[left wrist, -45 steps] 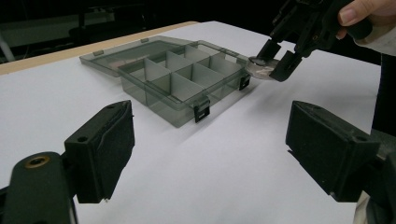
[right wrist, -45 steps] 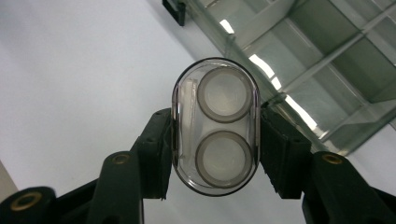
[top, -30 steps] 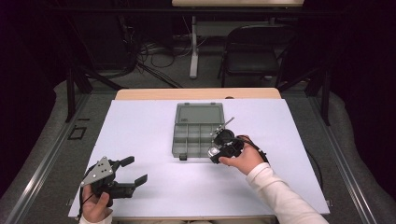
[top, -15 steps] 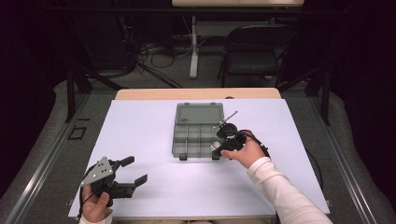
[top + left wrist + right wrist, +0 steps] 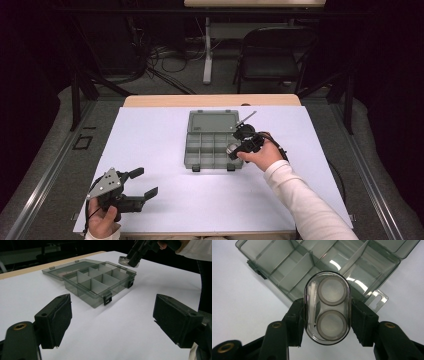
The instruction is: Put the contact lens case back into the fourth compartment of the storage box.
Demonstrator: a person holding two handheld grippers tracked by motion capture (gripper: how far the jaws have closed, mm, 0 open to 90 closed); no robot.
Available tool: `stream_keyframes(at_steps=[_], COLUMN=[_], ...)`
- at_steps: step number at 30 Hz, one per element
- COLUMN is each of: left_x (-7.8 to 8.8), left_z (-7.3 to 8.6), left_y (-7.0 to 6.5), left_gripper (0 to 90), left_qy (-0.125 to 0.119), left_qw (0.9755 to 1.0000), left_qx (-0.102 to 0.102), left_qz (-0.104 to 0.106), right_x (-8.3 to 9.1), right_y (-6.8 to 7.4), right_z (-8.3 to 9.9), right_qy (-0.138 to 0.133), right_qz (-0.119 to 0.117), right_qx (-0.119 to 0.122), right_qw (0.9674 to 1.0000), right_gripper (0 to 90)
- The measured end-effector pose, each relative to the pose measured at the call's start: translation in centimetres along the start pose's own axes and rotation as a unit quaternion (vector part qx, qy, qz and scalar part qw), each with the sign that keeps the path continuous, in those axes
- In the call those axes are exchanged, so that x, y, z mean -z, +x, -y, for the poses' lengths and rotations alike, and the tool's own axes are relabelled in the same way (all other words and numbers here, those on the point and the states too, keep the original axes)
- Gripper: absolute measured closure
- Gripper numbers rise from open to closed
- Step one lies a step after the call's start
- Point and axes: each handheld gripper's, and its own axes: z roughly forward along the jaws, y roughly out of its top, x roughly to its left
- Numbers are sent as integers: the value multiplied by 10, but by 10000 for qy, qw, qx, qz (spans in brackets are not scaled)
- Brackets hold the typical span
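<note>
organizer box (image 5: 212, 142): one, open, table centre
right gripper (image 5: 327, 322): clamps one oval case (image 5: 327, 307), two round discs inside
left gripper (image 5: 140, 186): jaws wide, empty, near left

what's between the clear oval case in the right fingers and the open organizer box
Nothing visible. The right gripper holds the clear oval case just over the near edge of the open organizer box, whose compartments look empty and whose lid lies flat behind it.
</note>
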Motion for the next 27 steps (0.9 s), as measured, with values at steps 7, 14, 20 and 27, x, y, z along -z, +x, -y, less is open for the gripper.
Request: stream_keyframes(at_steps=[7, 14, 20, 27], left_x=[0, 0, 0, 0], left_z=[0, 0, 0, 0], left_y=[0, 0, 0, 0], left_gripper=[162, 161, 162, 162], left_qy=[4, 11, 13, 11], left_qw=[10000, 10000, 10000, 10000], left_qx=[-2, 0, -2, 2], left_qz=[3, 13, 22, 21], right_x=[-1, -2, -7, -12], right_y=[-9, -16, -21, -24], right_z=[-9, -16, -20, -24], right_qy=[-40, -106, -212, -225], right_qz=[32, 22, 46, 54], right_qx=[-169, -265, -300, -428], right_qw=[9998, 9996, 9993, 9988], right_gripper=[486, 485, 485, 485])
